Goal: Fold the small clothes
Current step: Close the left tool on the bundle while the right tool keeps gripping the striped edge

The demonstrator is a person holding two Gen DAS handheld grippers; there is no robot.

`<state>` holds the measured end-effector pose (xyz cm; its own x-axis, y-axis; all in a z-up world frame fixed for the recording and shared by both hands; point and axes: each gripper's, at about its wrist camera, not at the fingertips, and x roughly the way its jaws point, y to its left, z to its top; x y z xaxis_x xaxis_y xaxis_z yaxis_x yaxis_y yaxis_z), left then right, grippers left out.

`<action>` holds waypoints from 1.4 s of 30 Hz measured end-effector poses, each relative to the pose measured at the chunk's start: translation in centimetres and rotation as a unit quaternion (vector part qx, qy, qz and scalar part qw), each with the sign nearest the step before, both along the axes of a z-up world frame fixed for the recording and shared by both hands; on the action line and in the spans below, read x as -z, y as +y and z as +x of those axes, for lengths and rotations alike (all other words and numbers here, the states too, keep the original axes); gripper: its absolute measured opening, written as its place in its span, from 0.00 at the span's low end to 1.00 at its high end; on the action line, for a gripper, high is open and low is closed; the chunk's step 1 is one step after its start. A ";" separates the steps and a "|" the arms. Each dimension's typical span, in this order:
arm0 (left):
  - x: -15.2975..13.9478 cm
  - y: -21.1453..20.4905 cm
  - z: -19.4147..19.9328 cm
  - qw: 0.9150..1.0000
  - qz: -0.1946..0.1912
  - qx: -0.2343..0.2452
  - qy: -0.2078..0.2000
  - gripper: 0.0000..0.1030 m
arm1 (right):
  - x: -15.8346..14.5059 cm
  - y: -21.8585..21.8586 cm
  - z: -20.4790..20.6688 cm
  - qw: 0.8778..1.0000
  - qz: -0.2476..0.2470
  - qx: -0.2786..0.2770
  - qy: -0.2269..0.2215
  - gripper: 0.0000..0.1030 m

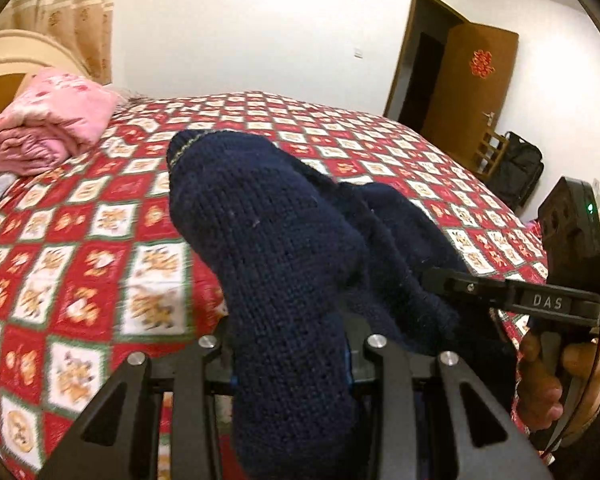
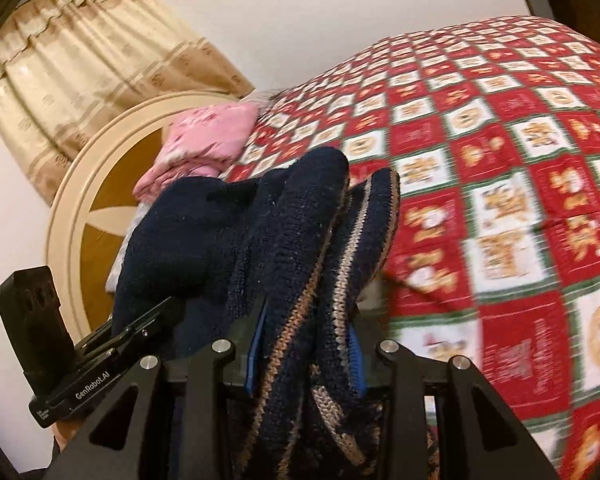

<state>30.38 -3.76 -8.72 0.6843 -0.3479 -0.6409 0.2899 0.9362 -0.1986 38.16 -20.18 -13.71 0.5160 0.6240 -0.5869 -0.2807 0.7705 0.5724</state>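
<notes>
A small navy knit sweater (image 1: 284, 264) with tan striped trim (image 2: 332, 280) is held up above the bed between both grippers. My left gripper (image 1: 290, 364) is shut on a plain navy part of it, which drapes over and hides the fingers. My right gripper (image 2: 306, 356) is shut on the striped hem; its blue pads (image 2: 256, 340) show at the sides of the cloth. The right gripper also shows at the right edge of the left wrist view (image 1: 452, 280), clamped on the knit. The left gripper shows at the lower left of the right wrist view (image 2: 148, 324).
The bed has a red, white and green checked quilt (image 1: 100, 240). A folded pink blanket (image 1: 48, 124) lies by the round headboard (image 2: 80, 184). Beige curtains (image 2: 80, 60) hang behind. An open wooden door (image 1: 472, 92) and a black bag (image 1: 516, 168) stand at the far right.
</notes>
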 end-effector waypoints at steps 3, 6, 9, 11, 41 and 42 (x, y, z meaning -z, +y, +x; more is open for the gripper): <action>-0.1 1.7 -0.8 1.000 0.003 -0.012 -0.002 0.35 | -0.1 2.4 -0.6 1.000 0.002 -0.015 0.000 0.34; -0.1 3.5 -1.8 1.000 0.000 -0.025 -0.004 0.35 | -0.3 4.6 -1.1 1.000 0.001 -0.030 -0.001 0.34; 0.2 5.3 -2.6 0.999 -0.004 -0.041 -0.002 0.35 | -0.5 6.6 -1.6 0.999 -0.004 -0.044 -0.002 0.34; 0.3 6.3 -3.2 0.999 -0.006 -0.049 -0.003 0.35 | -0.6 8.0 -1.9 0.998 -0.007 -0.055 -0.004 0.34; 3.7 20.2 -4.9 0.986 -0.007 -0.162 0.034 0.35 | 1.7 25.0 -0.9 0.986 -0.013 -0.167 0.021 0.34; 4.0 20.4 -4.8 0.986 -0.008 -0.162 0.037 0.35 | 1.9 25.2 -0.7 0.986 -0.014 -0.166 0.022 0.34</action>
